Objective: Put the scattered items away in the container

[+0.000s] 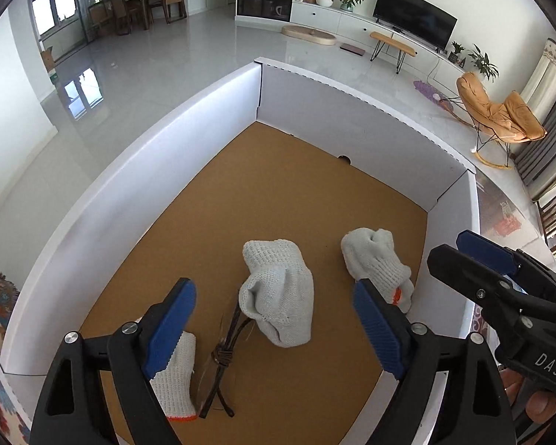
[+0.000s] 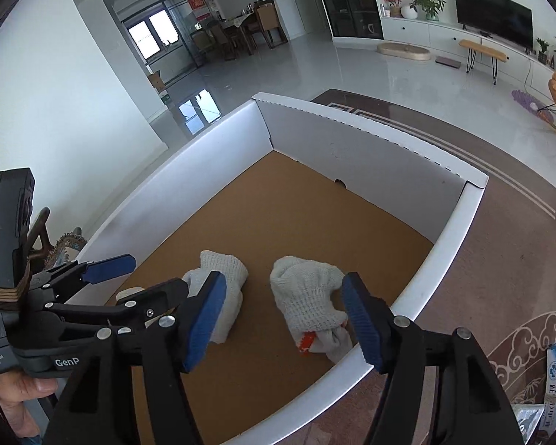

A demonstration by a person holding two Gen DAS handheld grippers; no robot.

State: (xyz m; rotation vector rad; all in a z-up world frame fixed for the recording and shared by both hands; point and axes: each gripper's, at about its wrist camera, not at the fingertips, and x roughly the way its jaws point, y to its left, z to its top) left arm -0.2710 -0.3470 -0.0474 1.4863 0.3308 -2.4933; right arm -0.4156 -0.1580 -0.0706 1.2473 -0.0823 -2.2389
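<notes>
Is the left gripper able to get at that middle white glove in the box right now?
Probably yes. The left gripper is open above the box, the middle glove lies between its fingers, and nothing covers it; only the glasses lie beside it.

The left gripper's near finger (image 1: 168,328) covers the upper part of one white glove (image 1: 176,378). Beside it, the clear lenses of the safety glasses (image 1: 222,356) barely show. The right gripper's finger (image 2: 363,324) hides the edge of another glove (image 2: 309,306) against the box wall (image 2: 444,244).
</notes>
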